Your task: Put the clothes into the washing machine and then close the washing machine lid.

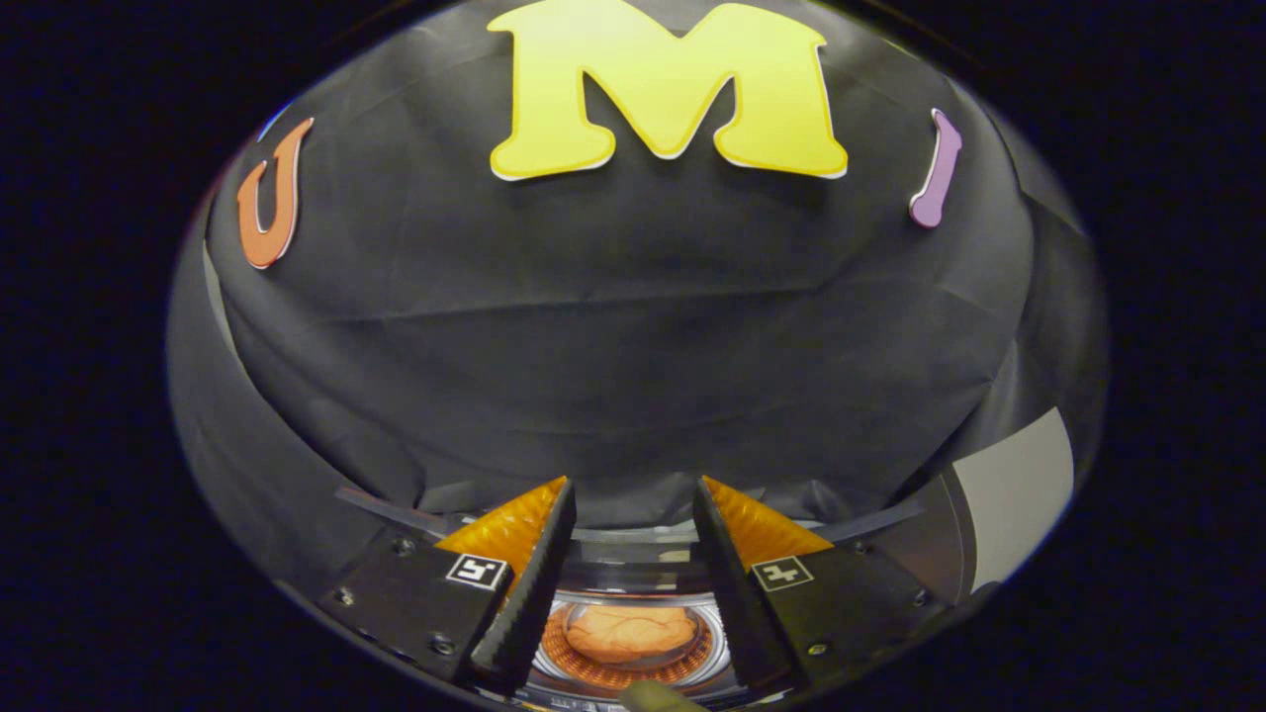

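My gripper (633, 489) is held above the washing machine (633, 578) with its two fingers apart and nothing between them. Below and between the fingers I look down into the round drum opening (605, 682). An orange-pink piece of clothing (631, 633) lies bunched inside the drum. The machine's rim shows as a pale ring around the opening. A small olive-coloured edge (661, 698) shows at the near side of the opening; I cannot tell what it is. Which way the lid stands cannot be told.
The black cloth wall (613, 326) of the booth rises straight ahead beyond the fingers. A grey panel (1019, 494) stands to the right of the right finger.
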Demonstrator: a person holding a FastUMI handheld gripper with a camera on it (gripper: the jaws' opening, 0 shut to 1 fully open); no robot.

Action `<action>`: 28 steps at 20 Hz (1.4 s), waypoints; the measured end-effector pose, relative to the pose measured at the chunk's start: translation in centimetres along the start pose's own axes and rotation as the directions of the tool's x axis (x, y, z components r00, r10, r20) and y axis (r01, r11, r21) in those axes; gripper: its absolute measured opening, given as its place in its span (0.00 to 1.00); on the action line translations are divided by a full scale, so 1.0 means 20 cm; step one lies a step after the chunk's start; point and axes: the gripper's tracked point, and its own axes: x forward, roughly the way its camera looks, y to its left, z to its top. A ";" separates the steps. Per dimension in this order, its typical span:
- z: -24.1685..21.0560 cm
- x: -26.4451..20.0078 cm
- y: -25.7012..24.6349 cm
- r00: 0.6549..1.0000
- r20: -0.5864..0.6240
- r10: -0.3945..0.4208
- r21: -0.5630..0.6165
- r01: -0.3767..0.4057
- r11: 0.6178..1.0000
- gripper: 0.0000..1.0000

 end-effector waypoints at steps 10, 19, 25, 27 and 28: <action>-0.05 -0.06 0.00 0.999 0.046 0.009 -0.006 -0.009 1.000 0.76; -0.16 -0.17 0.01 0.993 0.109 0.034 -0.032 -0.031 0.999 0.76; -0.27 -0.26 0.01 0.993 0.098 0.058 -0.032 -0.056 0.998 0.76; -0.30 -0.29 0.01 0.993 0.099 0.066 -0.017 -0.064 0.998 0.76; -0.32 -0.30 0.01 0.993 0.097 0.067 -0.027 -0.065 0.998 0.76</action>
